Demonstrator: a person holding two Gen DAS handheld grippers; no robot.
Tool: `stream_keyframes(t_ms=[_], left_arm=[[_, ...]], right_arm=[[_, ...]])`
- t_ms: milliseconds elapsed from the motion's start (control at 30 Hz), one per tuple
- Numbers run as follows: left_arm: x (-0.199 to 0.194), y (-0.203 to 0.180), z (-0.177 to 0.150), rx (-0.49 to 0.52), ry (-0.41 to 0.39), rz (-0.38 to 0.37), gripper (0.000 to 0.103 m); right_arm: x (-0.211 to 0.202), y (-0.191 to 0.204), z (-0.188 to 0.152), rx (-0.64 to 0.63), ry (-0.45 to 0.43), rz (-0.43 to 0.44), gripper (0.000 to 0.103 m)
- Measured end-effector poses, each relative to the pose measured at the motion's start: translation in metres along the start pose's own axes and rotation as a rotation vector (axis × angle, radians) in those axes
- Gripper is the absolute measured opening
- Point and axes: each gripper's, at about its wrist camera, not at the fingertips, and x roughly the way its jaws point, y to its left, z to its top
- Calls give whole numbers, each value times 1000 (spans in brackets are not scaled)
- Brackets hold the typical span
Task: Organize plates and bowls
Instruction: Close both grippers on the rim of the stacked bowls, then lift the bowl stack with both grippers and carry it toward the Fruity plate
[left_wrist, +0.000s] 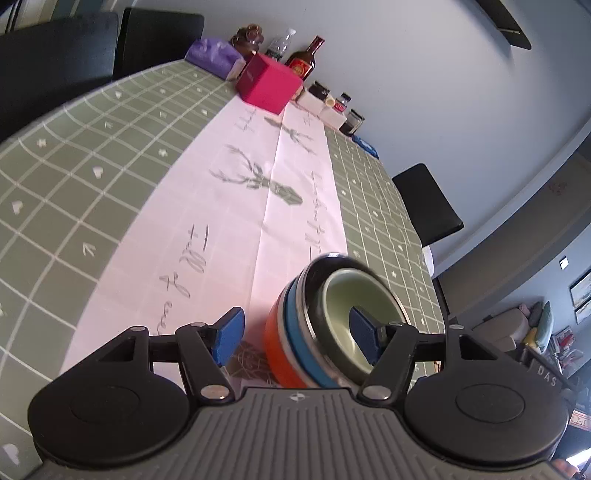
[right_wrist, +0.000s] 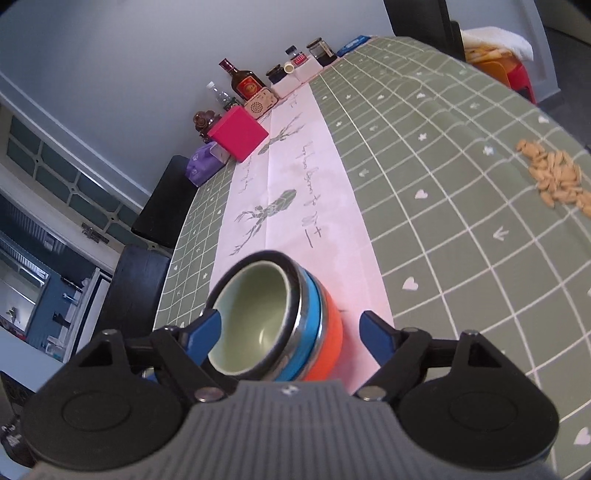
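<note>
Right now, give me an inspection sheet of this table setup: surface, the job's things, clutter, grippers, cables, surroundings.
Surface: green checked tablecloth with a pale runner down the middle.
Job's things: stack of nested bowls on the runner, pale green bowl innermost, orange bowl outermost; no plates seen.
Clutter: pink box, purple packet, liquor bottle, small jars along the wall; loose seeds on the cloth.
Grippers: left gripper open, straddling the stack's rim, one finger inside the green bowl; right gripper open, likewise.
Cables: nothing seen.
Surroundings: black chairs, grey wall.
</note>
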Motion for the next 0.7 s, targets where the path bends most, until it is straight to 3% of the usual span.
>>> stream_keyframes(t_ms=[133, 300, 700], left_arm=[[10, 11, -7, -63, -30, -39, 83], [22, 15, -9, -99, -13, -67, 83], [50, 13, -1, -107, 125, -29, 84]], right_arm=[[13, -13, -6, 50, 13, 28, 84], [26, -16, -8, 68, 43, 48, 84], [54, -12, -6, 122, 107, 5, 85]])
